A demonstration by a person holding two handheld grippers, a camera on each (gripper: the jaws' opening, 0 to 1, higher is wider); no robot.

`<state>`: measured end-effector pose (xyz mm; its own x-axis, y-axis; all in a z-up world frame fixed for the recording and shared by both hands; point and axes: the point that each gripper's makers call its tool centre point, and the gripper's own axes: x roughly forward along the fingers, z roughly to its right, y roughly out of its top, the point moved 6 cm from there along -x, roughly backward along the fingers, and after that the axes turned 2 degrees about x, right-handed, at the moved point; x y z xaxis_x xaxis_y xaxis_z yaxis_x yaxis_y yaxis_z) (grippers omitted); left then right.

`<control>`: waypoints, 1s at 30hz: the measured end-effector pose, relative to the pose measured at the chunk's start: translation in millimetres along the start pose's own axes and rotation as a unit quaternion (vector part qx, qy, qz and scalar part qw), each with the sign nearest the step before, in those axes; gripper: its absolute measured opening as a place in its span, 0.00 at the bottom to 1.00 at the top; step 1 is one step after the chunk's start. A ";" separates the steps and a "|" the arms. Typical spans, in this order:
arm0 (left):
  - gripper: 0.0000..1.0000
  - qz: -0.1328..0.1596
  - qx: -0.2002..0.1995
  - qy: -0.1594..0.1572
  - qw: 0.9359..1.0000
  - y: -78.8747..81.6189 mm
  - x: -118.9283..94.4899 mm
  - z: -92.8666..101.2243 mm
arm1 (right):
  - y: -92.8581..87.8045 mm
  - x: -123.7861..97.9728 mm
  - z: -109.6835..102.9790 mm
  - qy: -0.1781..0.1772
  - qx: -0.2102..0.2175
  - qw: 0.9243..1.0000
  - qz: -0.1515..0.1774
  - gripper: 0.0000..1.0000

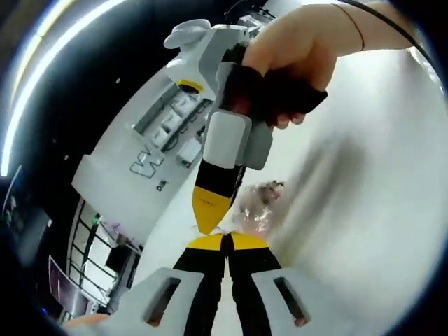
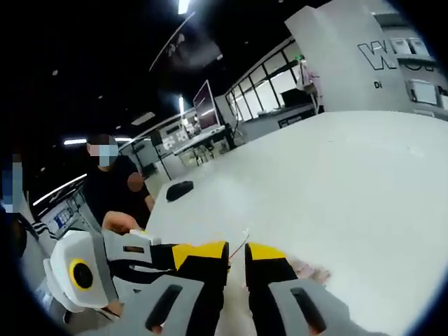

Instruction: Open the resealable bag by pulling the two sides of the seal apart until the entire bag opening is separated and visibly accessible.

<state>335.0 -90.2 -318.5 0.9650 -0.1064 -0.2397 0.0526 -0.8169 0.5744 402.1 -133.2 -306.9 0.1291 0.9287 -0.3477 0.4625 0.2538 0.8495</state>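
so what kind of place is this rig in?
Likely an open lab or demo office: a long white table, glass-walled rooms behind it, ceiling strip lights, and a white display panel with lettering.

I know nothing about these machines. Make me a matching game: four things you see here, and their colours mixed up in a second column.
Things:
1 bag
2 table
3 left claw, at its tips
4 small oval object far along the table

Colours:
A yellow
B black
C see-through
D white

Pairs: 1-C, 2-D, 3-A, 4-B
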 end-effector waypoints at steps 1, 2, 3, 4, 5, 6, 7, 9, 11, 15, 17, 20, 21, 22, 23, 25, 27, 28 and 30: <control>0.02 0.000 0.000 0.000 1.000 0.1 -0.1 -0.1 | 0.6 -0.1 1.6 -0.002 -0.002 1.000 -0.002 0.03; 0.02 0.000 0.000 0.000 1.000 -0.1 -0.2 -0.1 | 0.9 -0.4 2.0 -0.002 -0.004 1.000 -0.003 0.01; 0.02 0.000 0.000 -0.001 1.000 -0.3 -0.3 0.0 | 1.4 -0.6 2.4 -0.001 -0.002 1.000 -0.003 0.00; 0.02 0.000 0.000 -0.001 1.000 -0.7 -0.4 0.0 | 1.6 -0.8 2.4 0.000 -0.001 1.000 -0.002 0.00; 0.02 0.000 0.000 -0.001 1.000 -0.8 -0.6 0.1 | 0.7 -0.8 1.4 0.000 -0.001 1.000 -0.002 0.00; 0.02 0.000 0.001 -0.001 1.000 -1.0 -0.7 0.2 | 0.2 -0.8 1.3 0.000 -0.001 1.000 -0.003 0.00; 0.02 0.000 0.002 -0.001 1.000 -1.1 -1.0 0.3 | 0.5 -0.7 1.7 0.000 0.000 1.000 -0.002 0.00; 0.02 0.000 0.002 0.000 1.000 -1.1 -1.5 0.2 | -0.1 -0.9 1.0 0.001 0.003 1.000 -0.001 0.00; 0.02 0.000 0.004 0.003 1.000 -1.2 -2.0 -0.3 | -0.5 -1.3 0.3 0.002 0.007 1.000 0.003 0.00; 0.02 0.001 0.005 0.005 1.000 -1.0 -2.7 -0.5 | -1.0 -2.5 0.6 0.004 0.018 1.000 0.007 0.00; 0.03 0.002 0.006 0.007 1.000 -1.1 -2.7 -0.2 | -1.2 -3.2 1.3 0.004 0.024 1.000 0.012 0.00; 0.07 0.004 -0.007 0.010 1.000 -1.3 -3.3 -1.1 | -1.6 -4.4 0.9 0.006 0.031 0.999 0.021 0.00; 0.10 0.007 -0.018 0.008 1.000 -1.4 -3.8 -1.4 | -1.3 -4.6 0.6 0.008 0.033 0.999 0.025 0.00; 0.12 0.012 -0.028 0.006 1.000 -1.2 -4.0 -2.0 | -1.3 -4.6 0.3 0.008 0.034 0.999 0.026 0.00; 0.14 0.015 -0.035 0.003 0.999 -1.1 -4.4 -2.2 | -1.6 -4.5 -0.3 0.009 0.034 0.999 0.027 0.00; 0.15 0.017 -0.040 0.000 0.999 -1.4 -4.7 -2.4 | -0.4 -4.5 0.2 0.011 0.035 0.999 0.030 0.00; 0.16 0.018 -0.040 -0.001 0.999 -1.7 -4.2 -1.5 | 0.6 -4.3 0.7 0.012 0.036 0.999 0.032 0.00; 0.16 0.019 -0.042 -0.003 0.999 -2.0 -3.9 -1.0 | 0.7 -4.2 0.7 0.012 0.036 0.999 0.032 0.00; 0.16 0.020 -0.049 -0.009 0.999 -2.2 -3.8 0.5 | 1.6 -4.2 1.7 0.013 0.036 0.999 0.032 0.00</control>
<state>331.1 -88.2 -319.2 0.9623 -0.1490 -0.2277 0.0391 -0.7524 0.6575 403.8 -137.1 -304.7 0.1385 0.9491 -0.2830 0.5154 0.1750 0.8389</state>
